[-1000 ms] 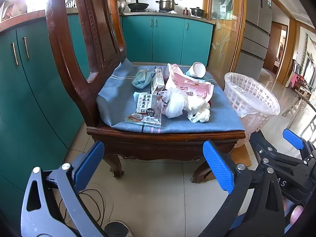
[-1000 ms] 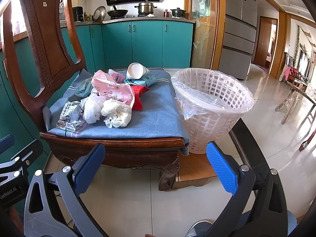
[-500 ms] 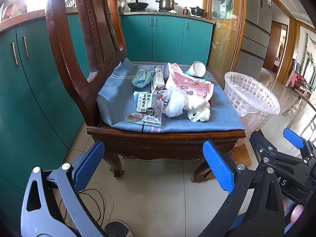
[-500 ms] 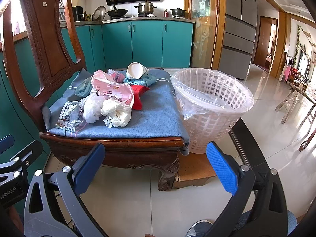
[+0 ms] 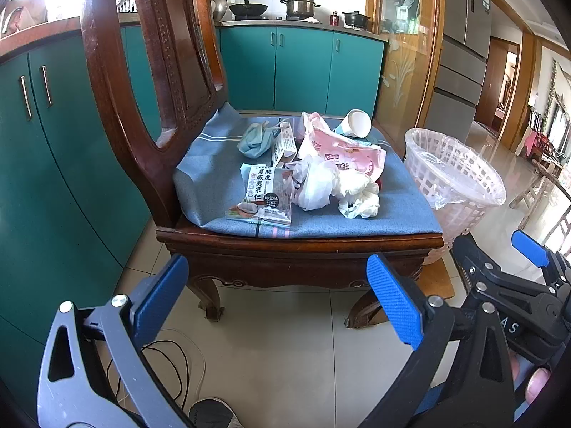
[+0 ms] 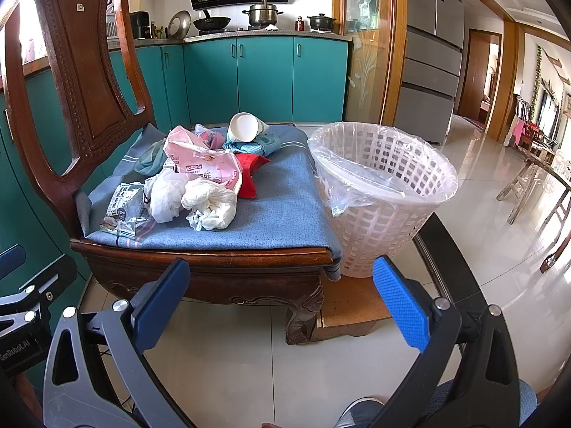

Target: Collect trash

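Kitchen with teal cabinets [image 6: 264, 75] and a tiled floor; a carved wooden chair [image 6: 82, 71] stands in front of us, its seat covered by a blue cushion [image 6: 282, 214].

We take the chair as landmark. All trash we can see lies on the seat cushion:
- nut snack packet [image 5: 260, 192], at the front edge of the seat
- crumpled white plastic bags [image 6: 200, 199], just beside the packet, toward the basket side
- pink plastic bag [image 6: 203, 164], behind the white bags
- red wrapper [image 6: 249, 174], partly under the pink bag
- small carton [image 5: 283, 142] and a blue face mask [image 5: 255, 139], nearer the chair back
- paper cup [image 6: 246, 127], on its side at the far edge of the seat

White lattice waste basket [image 6: 385, 192] stands on the floor just beside the chair, lined with a clear bag. We see nothing in it, though its bottom is hidden.

Left hand-held gripper [image 5: 278, 299]: jaws spread wide, nothing between them, low in front of the seat edge. Right hand-held gripper [image 6: 282, 299]: likewise spread and empty, in front of the chair's basket-side corner.

Progress, as we judge it: nothing collected. Every item listed remains to be picked up and dropped in the basket; the packet and white bags lie nearest.
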The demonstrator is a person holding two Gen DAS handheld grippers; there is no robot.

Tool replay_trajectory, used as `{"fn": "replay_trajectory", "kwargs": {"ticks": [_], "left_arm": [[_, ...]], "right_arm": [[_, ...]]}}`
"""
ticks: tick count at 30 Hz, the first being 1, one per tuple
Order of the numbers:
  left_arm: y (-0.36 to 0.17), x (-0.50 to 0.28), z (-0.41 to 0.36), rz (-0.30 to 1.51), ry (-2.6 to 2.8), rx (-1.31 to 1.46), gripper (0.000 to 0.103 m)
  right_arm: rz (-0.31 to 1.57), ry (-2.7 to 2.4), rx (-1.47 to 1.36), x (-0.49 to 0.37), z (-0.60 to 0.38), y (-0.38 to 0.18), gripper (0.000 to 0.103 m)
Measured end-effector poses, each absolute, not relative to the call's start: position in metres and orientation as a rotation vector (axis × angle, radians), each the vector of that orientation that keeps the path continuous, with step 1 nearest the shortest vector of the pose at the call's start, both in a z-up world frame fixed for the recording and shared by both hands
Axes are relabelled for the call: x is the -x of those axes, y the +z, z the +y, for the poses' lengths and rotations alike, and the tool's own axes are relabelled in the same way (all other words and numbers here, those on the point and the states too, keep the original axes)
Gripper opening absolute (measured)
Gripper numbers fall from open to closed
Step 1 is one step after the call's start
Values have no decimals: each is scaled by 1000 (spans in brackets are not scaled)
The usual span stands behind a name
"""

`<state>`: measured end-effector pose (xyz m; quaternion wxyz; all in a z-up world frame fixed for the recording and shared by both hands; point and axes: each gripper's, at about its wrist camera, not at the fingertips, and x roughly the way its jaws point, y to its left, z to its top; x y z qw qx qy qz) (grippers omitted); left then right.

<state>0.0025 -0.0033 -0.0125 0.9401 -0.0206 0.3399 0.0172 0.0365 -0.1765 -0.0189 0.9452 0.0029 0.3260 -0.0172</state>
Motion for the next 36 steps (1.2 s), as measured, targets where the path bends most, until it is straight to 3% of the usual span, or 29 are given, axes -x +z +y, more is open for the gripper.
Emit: {"fn": "replay_trajectory", "kwargs": {"ticks": [36], "left_arm": [[-13, -1, -6, 701, 33, 36, 100]], "right_arm": [[667, -35, -6, -37, -176, -20, 100]]}}
